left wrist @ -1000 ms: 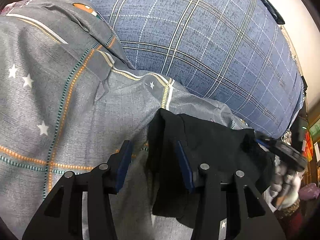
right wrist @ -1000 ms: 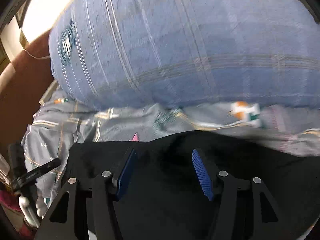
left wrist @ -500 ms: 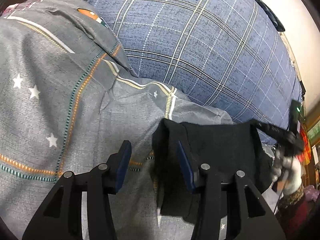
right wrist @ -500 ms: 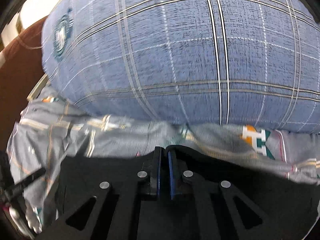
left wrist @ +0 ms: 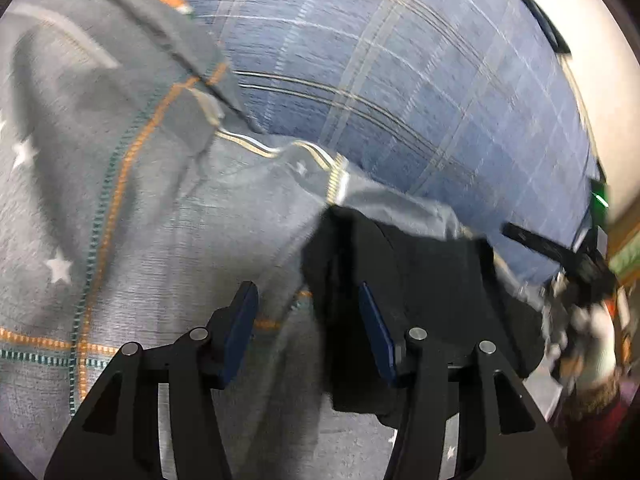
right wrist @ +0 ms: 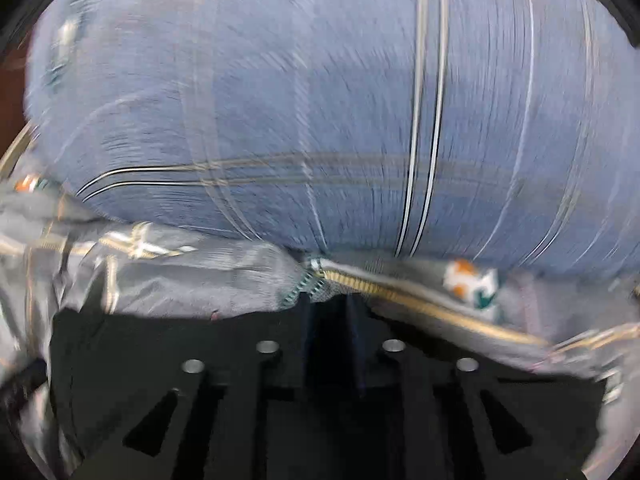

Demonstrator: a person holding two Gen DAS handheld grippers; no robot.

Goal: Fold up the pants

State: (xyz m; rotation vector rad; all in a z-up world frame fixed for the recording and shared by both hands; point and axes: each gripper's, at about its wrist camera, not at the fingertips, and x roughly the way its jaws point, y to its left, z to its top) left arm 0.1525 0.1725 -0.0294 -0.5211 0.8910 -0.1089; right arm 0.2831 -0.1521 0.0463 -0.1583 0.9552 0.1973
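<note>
Left tongs [left wrist: 306,326] apart over folded black cloth pants [left wrist: 420,280]; right [right wrist: 328,320] just reopened (blurred) — soft, limp; grip edges.

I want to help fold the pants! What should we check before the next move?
1. Black pants lying on the grey star bedsheet: ok.
2. Left gripper open, its jaws just been opening, the pants' edge between the pads but not pinched: ok.
3. Right gripper holding the pants: cannot tell. Its jaws have just been opening, over black cloth, in a blurred view.
4. Blue plaid pillow clear of the pants: ok, it sits behind them.
5. Pants lying flat and smooth: cannot tell, too dark.
</note>
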